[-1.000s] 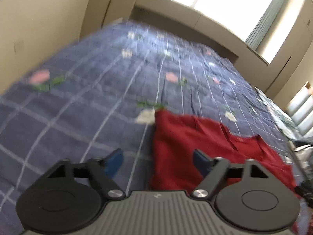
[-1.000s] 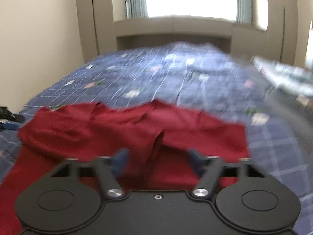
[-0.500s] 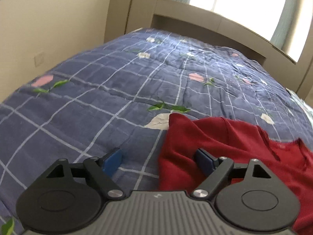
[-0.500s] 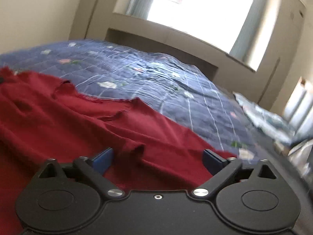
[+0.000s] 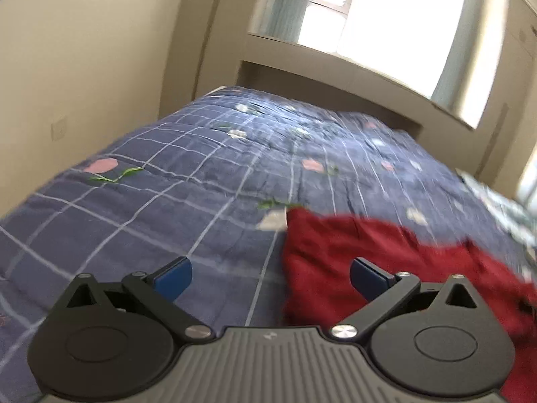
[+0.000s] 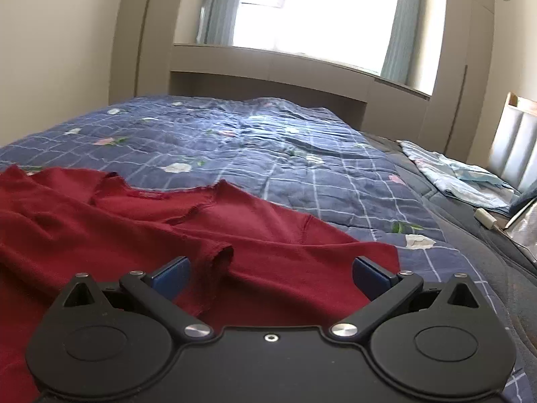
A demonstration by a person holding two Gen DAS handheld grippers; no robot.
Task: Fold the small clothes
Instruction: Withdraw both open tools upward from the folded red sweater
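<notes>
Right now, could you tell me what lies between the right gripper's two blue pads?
In the right wrist view, a rumpled sleeve cuff of the dark red knit top lies between the open right gripper's pads, touching neither.

Here's the bed (image 6: 275,154), wide across both views, dressed in a blue quilt (image 5: 167,208) crossed by a white grid and dotted with pink and white flowers on green leaves. On the quilt lies a dark red garment (image 6: 141,231), spread out but rumpled, one sleeve doubled back over its body. Out along the bed's right edge, well apart from the red one, sits a pale blue crumpled cloth (image 6: 459,181), with a small white object (image 6: 485,218) just beside it.
</notes>
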